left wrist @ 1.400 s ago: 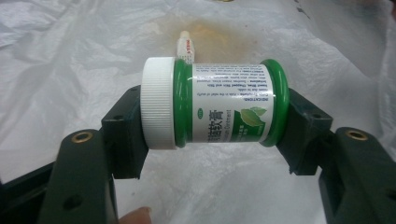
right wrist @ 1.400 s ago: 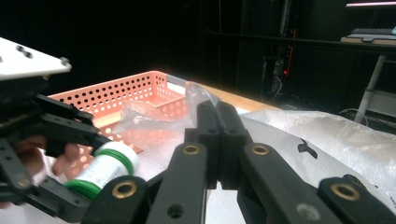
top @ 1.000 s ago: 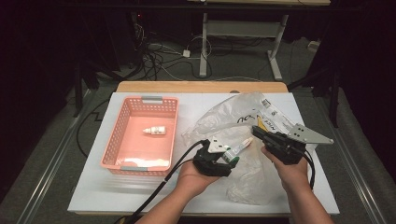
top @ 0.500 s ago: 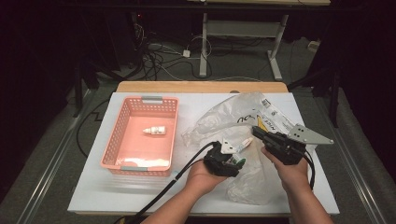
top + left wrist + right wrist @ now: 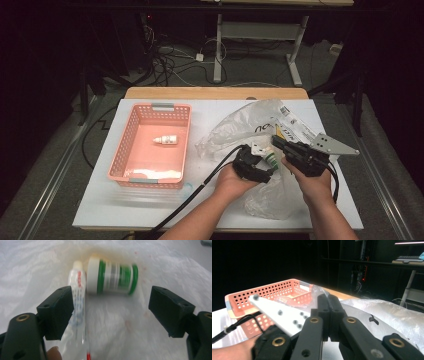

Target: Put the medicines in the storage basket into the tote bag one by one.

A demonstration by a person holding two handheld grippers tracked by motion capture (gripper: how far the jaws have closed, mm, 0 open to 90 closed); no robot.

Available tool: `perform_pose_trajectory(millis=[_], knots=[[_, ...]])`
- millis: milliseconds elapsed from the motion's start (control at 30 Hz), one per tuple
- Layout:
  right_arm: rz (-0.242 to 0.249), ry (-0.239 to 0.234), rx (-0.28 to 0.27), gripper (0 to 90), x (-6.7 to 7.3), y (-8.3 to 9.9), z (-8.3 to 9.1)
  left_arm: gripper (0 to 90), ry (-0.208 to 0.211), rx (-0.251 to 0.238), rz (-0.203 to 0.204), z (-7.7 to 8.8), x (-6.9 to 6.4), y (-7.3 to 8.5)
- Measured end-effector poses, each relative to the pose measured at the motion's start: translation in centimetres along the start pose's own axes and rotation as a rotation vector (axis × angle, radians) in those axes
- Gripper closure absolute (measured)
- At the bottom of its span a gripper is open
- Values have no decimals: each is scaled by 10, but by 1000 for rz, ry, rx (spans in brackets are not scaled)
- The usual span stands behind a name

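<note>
left gripper point(image 5: 111, 312) jaws apart, just been opening; green-labelled bottle point(image 5: 112, 276) and small white tube point(image 5: 78, 290) lie ahead between them, inside clear plastic bag point(image 5: 260, 125), untouched. right gripper point(image 5: 328, 305) jaws pressed together, pinching bag film.

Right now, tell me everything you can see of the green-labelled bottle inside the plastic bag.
The green-labelled bottle is a small round container with a broad white cap and a green label carrying pale, blurred print. It looks like plastic. It lies on its side on the clear plastic bag, cap beside a thin white tube. The left gripper has just been opening; its fingers stand clear of the bottle.
</note>
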State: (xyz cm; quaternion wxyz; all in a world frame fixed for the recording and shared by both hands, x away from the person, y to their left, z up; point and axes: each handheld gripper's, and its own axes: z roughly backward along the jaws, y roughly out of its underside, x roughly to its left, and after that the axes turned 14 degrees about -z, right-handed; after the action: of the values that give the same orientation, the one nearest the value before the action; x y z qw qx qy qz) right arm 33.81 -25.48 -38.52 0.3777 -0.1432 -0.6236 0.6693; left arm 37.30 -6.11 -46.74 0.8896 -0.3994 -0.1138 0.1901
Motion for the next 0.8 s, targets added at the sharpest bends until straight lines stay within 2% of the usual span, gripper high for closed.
perform_pose_trajectory(millis=[33,100,267,300,400,500,800], knots=[[2,2,1,900,0,0,0,221,7,-9,16,1,0,3],[4,1,0,900,1,0,0,281,18,2,9,4,0,8],[8,4,-2,900,3,-1,0,571,51,-23,10,10,-2,15],[8,3,0,900,3,-1,0,602,56,-26,7,11,-2,15],[8,2,5,900,3,0,-1,770,54,-27,0,13,-4,17],[8,5,8,900,3,1,-2,875,49,-26,0,13,-5,17],[14,1,5,900,3,0,-1,880,43,-16,0,12,-5,18]])
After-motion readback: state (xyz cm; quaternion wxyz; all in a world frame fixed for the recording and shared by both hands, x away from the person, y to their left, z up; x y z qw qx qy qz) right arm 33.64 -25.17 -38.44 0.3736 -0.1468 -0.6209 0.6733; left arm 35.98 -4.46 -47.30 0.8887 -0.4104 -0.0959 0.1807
